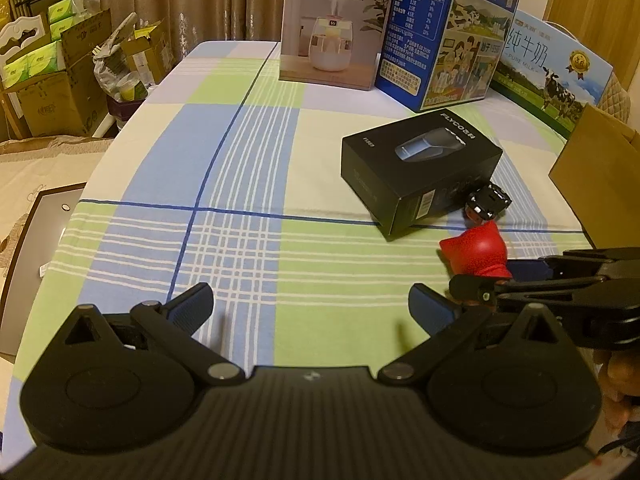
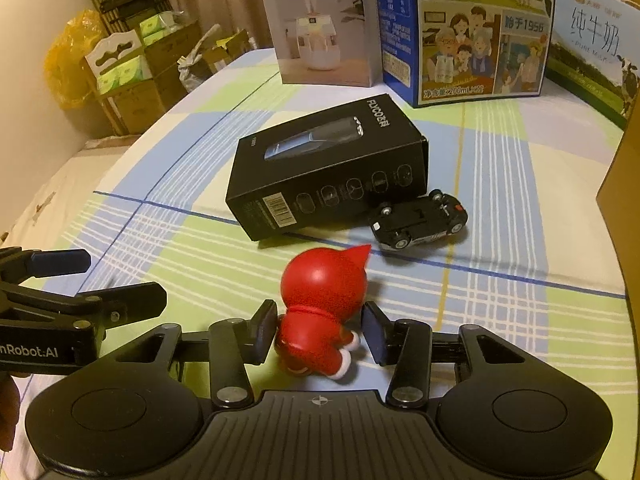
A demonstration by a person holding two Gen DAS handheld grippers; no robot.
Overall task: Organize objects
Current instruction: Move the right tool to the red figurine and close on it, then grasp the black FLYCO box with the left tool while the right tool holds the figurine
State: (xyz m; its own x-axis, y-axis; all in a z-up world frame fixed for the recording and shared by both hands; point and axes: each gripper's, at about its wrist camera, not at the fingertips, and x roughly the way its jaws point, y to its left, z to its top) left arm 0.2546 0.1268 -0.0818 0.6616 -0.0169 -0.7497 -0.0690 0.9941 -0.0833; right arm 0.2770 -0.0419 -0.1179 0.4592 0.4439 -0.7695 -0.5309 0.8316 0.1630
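Observation:
A red cat-eared toy figure (image 2: 320, 300) lies tilted on the checked tablecloth (image 2: 500, 280), head pointing away from me. My right gripper (image 2: 320, 334) has one pad against each side of its body, gripping it. In the left wrist view the same red figure (image 1: 476, 252) shows at the right, with the right gripper (image 1: 494, 280) reaching in from that edge. My left gripper (image 1: 312, 308) is open over bare cloth, holding nothing, and appears at the left as left gripper (image 2: 108, 280). A black toy car (image 2: 420, 220) lies overturned beside a black shaver box (image 2: 328, 168).
At the table's far end stand a white humidifier box (image 1: 332, 20), a blue milk carton case (image 1: 448, 32) and a flat milk box (image 1: 556, 76). A brown cardboard box (image 1: 596, 176) sits at the right edge. Cardboard boxes (image 1: 60, 92) are stacked on the floor to the left.

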